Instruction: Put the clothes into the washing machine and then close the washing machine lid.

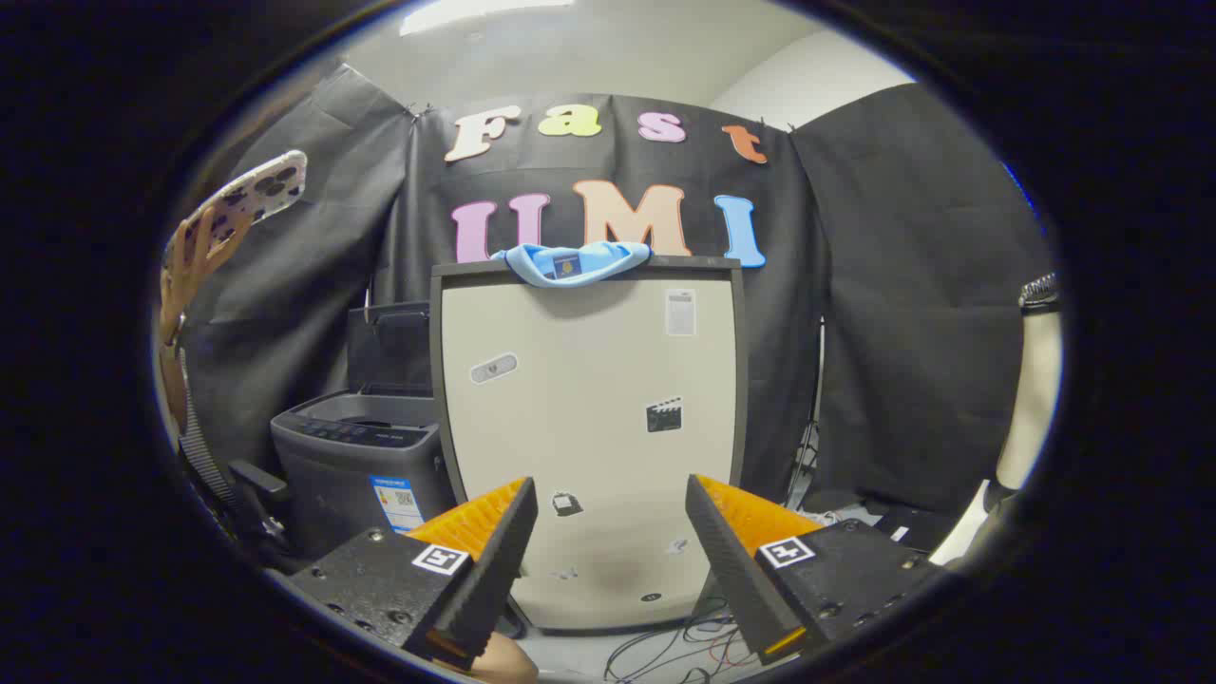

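A tall beige panel [589, 427] in a dark frame stands upright at the middle of the scene, in front of the black cloth wall [902, 285]. On its face are several stickers: a clapperboard sticker [664, 415] near the centre, a pale oblong sticker [494, 368] at 10 o'clock from it, a white label [680, 312] at 12 o'clock, and a small dark sticker [566, 503] at 7 o'clock. At 10 o'clock from the panel, a person's raised hand [195, 252] holds a phone [256, 190] in a spotted case, above a striped sleeve [204, 456]. Loose cables [684, 646] lie on the floor at the panel's 6 o'clock. A pale, rounded form [1031, 399], which I cannot identify, stands at 3 o'clock.
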A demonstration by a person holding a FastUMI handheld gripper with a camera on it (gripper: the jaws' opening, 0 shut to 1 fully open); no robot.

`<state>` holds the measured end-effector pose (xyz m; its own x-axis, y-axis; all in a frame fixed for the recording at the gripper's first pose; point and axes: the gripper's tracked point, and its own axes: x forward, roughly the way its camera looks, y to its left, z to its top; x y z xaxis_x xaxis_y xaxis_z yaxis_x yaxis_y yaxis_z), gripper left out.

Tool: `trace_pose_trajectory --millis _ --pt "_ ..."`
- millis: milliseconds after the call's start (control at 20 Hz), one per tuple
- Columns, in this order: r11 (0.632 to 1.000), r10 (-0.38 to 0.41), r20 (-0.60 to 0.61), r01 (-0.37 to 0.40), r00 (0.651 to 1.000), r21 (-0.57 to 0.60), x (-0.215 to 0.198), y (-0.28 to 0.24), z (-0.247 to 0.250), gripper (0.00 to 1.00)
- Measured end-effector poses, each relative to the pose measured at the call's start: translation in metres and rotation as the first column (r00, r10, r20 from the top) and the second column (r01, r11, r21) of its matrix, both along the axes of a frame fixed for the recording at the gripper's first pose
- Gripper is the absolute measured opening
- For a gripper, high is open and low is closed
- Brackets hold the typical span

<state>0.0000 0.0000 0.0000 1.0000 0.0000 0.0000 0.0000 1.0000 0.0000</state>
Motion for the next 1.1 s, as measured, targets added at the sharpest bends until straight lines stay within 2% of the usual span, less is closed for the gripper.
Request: trace_pose_trajectory --millis 1100 --pt "1.000 -0.018 -0.003 0.018 1.000 -0.002 -0.0008 0.0008 -0.0007 0.96"
